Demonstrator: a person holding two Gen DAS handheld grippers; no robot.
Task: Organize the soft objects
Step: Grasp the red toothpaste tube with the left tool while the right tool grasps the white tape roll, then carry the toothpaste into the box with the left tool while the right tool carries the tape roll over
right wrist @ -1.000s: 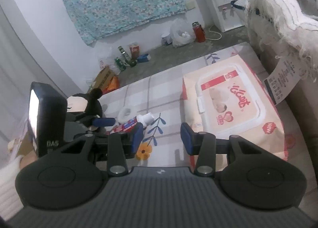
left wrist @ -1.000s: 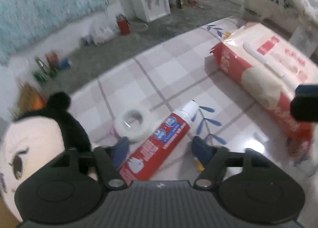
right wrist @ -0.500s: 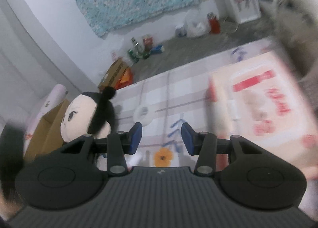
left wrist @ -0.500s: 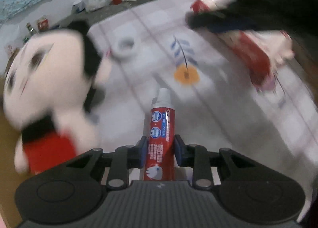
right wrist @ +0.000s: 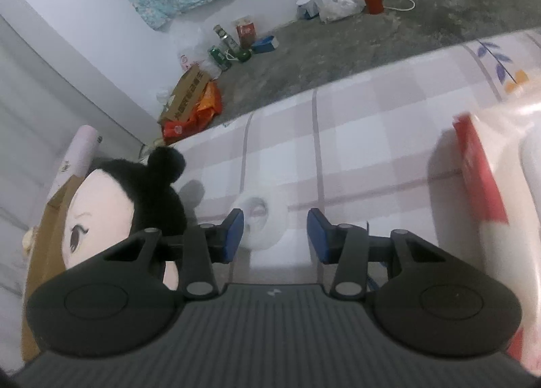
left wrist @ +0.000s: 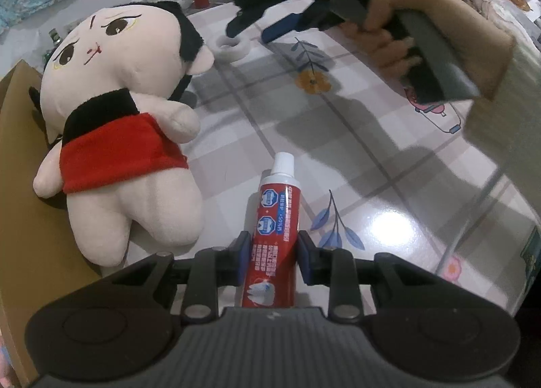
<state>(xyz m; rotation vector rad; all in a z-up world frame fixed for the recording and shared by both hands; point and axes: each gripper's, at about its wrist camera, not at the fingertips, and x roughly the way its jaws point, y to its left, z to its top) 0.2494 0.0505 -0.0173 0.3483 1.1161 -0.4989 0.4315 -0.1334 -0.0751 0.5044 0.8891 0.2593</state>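
Left gripper (left wrist: 274, 257) jaws have just closed and pinch the toothpaste tube (left wrist: 275, 235) above the table (left wrist: 389, 158). Right gripper (right wrist: 274, 234) jaws are spread over the tape roll (right wrist: 262, 224); I'd centre them before squeezing, clear of the plush doll (right wrist: 111, 219).

checked table (left wrist: 389, 151): doll (left wrist: 128, 137), tape roll (left wrist: 233, 48), wipes pack (right wrist: 487, 185).

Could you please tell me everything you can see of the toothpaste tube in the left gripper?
The toothpaste tube is red with blue and white badges, white print and a tooth picture near its crimped end; it looks like soft plastic. Its white screw cap points away from the camera, over the checked tablecloth. The left gripper has its jaws closed on the tube's lower half, a blue pad on each side. The plush doll lies to its left, apart from it.
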